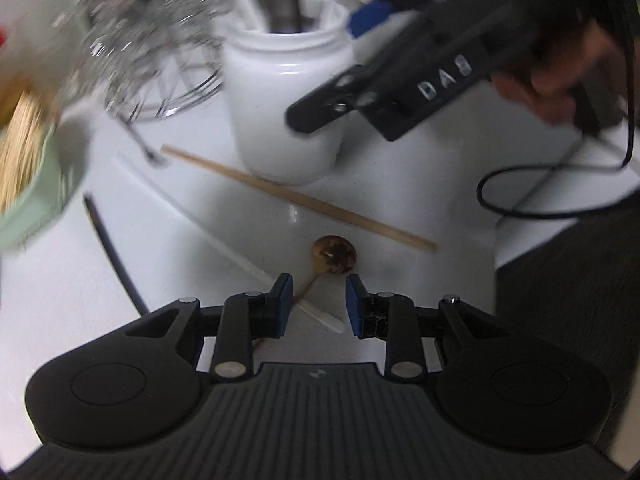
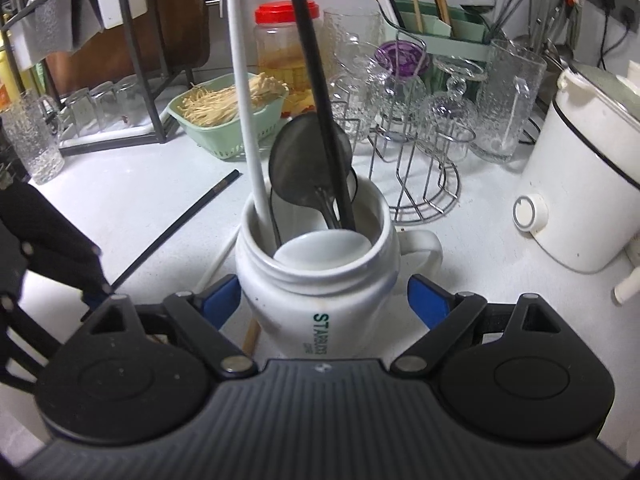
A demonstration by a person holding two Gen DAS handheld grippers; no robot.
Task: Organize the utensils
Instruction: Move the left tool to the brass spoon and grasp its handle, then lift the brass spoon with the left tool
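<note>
The small brown wooden spoon [image 1: 334, 255] lies on the white countertop [image 1: 72, 280] directly ahead of my left gripper [image 1: 318, 300], its bowl pointing away and its thin handle running back between the blue pads [image 1: 285, 300], which stand apart and are not touching it. A long white chopstick [image 1: 256, 264] lies diagonally across the spoon's handle, its near end between my left fingers. Just beyond the spoon rests a pale wooden chopstick [image 1: 298, 197], angled across the counter with its far part just in front of the white ceramic mug [image 2: 320, 296]. A black chopstick [image 2: 180, 224] lies well off to the left of the mug. The mug, lettered in green, sits between the blue pads [image 2: 426, 300] of my right gripper [image 2: 324, 300]; the jaws are spread wide on either side of it, and I see no contact. Inside the mug stand a white ceramic spoon [image 2: 322, 254], a dark metal ladle [image 2: 306, 168], a tall black rod [image 2: 316, 92] and a tall white rod [image 2: 246, 92]. In the left wrist view, which is blurred, the right gripper shows above and against the mug. Behind the mug are a green plastic basket of pale strands [image 2: 228, 120], a wire rack of upturned glasses [image 2: 420, 128], a red-lidded plastic jar [image 2: 286, 48] and a white electric cooker [image 2: 580, 184] at the right.
</note>
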